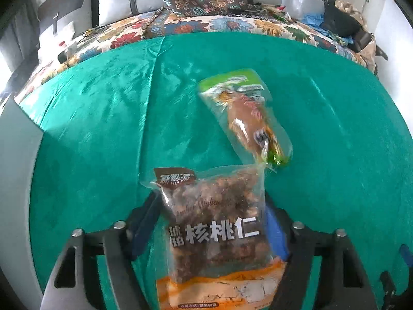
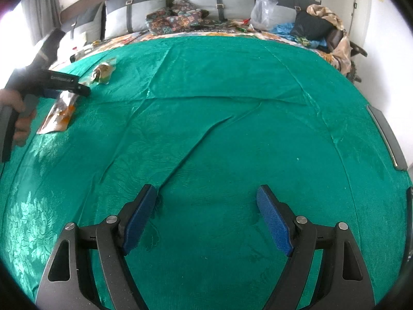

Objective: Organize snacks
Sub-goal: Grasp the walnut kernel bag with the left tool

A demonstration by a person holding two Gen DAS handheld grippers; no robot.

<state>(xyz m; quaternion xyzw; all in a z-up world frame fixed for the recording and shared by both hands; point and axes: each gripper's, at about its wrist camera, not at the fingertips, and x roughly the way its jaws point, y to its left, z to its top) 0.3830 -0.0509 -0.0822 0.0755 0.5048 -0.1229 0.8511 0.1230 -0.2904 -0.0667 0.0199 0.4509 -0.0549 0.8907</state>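
Currently: left hand-held gripper (image 1: 211, 222) clamped on walnut bag (image 1: 214, 222), lower centre; right hand-held gripper (image 2: 206, 219) apart, empty; risk: slick film slipping onto green-topped snack pack (image 1: 245, 116) beyond

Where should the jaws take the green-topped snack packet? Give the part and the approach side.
Grip the green-topped snack packet across its narrow width near the flat green header, coming down from above: it lies flat and slanted on the green cloth, so its long side edges are open, while the middle bulges.
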